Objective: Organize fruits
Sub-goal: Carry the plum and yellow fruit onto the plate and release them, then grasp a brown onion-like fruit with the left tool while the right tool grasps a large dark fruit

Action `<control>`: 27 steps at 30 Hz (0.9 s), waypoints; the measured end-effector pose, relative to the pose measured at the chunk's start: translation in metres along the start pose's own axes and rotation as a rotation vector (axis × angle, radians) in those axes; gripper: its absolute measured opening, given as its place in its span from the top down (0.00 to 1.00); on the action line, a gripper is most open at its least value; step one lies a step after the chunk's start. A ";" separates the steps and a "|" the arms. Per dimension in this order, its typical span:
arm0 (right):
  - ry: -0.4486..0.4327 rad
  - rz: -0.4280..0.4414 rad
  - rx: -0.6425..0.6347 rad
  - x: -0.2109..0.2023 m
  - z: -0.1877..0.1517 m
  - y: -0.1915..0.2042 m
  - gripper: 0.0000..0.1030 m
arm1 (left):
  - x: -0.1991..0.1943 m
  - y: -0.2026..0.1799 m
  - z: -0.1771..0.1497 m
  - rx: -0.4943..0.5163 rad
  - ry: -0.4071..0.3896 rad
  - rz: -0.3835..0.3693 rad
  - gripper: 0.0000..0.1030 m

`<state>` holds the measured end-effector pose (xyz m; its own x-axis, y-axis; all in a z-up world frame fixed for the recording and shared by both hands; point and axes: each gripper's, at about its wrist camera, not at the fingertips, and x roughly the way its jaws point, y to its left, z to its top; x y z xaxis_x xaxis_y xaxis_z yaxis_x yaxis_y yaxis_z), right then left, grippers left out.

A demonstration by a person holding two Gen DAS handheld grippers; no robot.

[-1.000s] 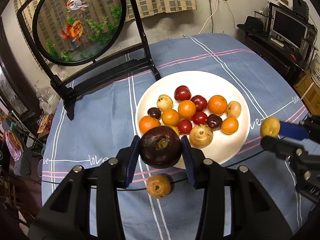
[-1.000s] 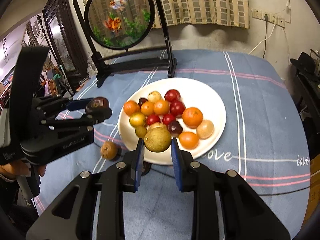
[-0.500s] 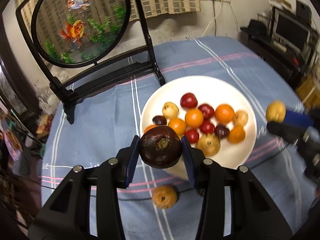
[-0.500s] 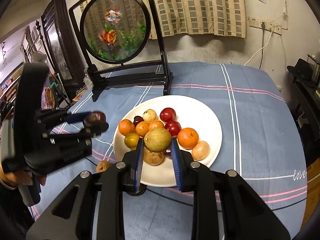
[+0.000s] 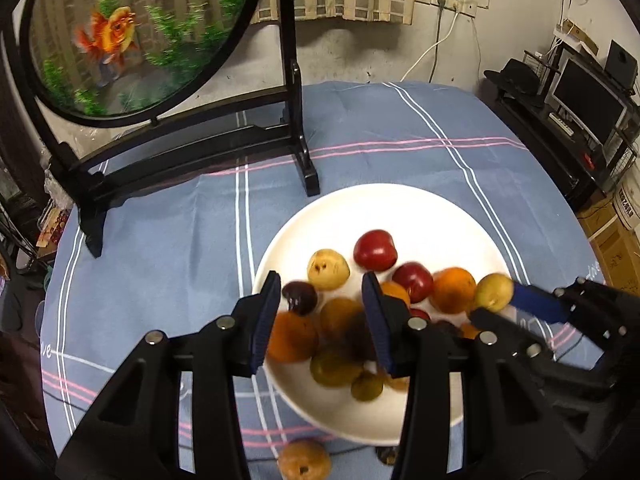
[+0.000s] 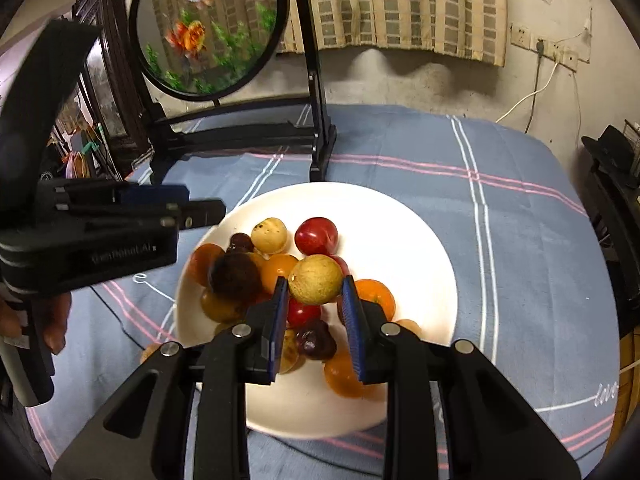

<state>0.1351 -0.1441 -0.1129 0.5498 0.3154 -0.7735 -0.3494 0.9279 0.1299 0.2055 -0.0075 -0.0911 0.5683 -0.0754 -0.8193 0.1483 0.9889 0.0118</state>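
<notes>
The dark fruit (image 6: 235, 276), a blurred shape on the near left of the pile, could knock fruit off the heaped white plate (image 6: 404, 216). The left gripper (image 5: 322, 320) is spread wide and grasps nothing. The right gripper (image 6: 314, 312) is clenched on a tan fruit (image 6: 315, 279), held between its blue pads above the pile's centre.

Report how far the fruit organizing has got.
Mostly done: the white plate already holds a heap of fruit. In hand: the right gripper is shut on a tan fruit above it; the left gripper is open, empty. Left: a brown fruit on the cloth beside the plate.
</notes>
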 end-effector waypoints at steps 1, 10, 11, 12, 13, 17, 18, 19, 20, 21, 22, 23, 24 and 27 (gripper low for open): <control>0.003 0.004 -0.002 0.005 0.001 -0.001 0.73 | 0.005 -0.001 0.002 0.003 0.002 0.003 0.54; -0.025 -0.033 -0.066 0.013 0.002 -0.004 0.35 | 0.014 0.012 0.003 -0.026 -0.005 0.040 0.29; -0.036 -0.024 -0.061 0.005 0.001 -0.005 0.35 | 0.011 0.016 0.003 -0.034 -0.009 0.044 0.29; -0.039 -0.016 -0.052 0.000 0.000 -0.006 0.35 | 0.007 0.021 0.002 -0.046 -0.017 0.047 0.29; -0.042 -0.010 -0.044 -0.005 -0.001 -0.006 0.35 | 0.003 0.025 0.001 -0.054 -0.020 0.049 0.29; -0.026 0.078 0.016 -0.036 -0.026 0.000 0.33 | -0.020 0.042 -0.013 -0.083 -0.052 0.066 0.24; -0.017 0.100 0.013 -0.043 -0.037 0.005 0.33 | -0.026 0.047 -0.022 -0.087 -0.054 0.068 0.24; -0.005 0.114 0.008 -0.045 -0.046 0.011 0.33 | -0.030 0.051 -0.030 -0.089 -0.049 0.066 0.24; 0.024 0.129 -0.001 -0.047 -0.061 0.019 0.33 | -0.033 0.054 -0.037 -0.089 -0.043 0.065 0.24; 0.061 0.141 -0.010 -0.044 -0.073 0.027 0.33 | -0.035 0.056 -0.045 -0.090 -0.035 0.067 0.23; 0.097 0.142 -0.019 -0.039 -0.086 0.035 0.33 | -0.037 0.061 -0.056 -0.095 -0.019 0.066 0.23; 0.127 0.137 -0.023 -0.033 -0.096 0.041 0.33 | -0.038 0.064 -0.064 -0.101 -0.007 0.065 0.23; 0.151 0.135 -0.022 -0.027 -0.102 0.046 0.33 | -0.039 0.067 -0.072 -0.110 0.003 0.065 0.23; 0.167 0.121 -0.007 -0.012 -0.111 0.056 0.33 | -0.044 0.077 -0.095 -0.134 0.035 0.071 0.24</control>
<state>0.0248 -0.1178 -0.1656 0.3703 0.3866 -0.8446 -0.4113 0.8835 0.2241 0.1150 0.0839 -0.1080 0.5450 -0.0029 -0.8384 -0.0018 1.0000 -0.0046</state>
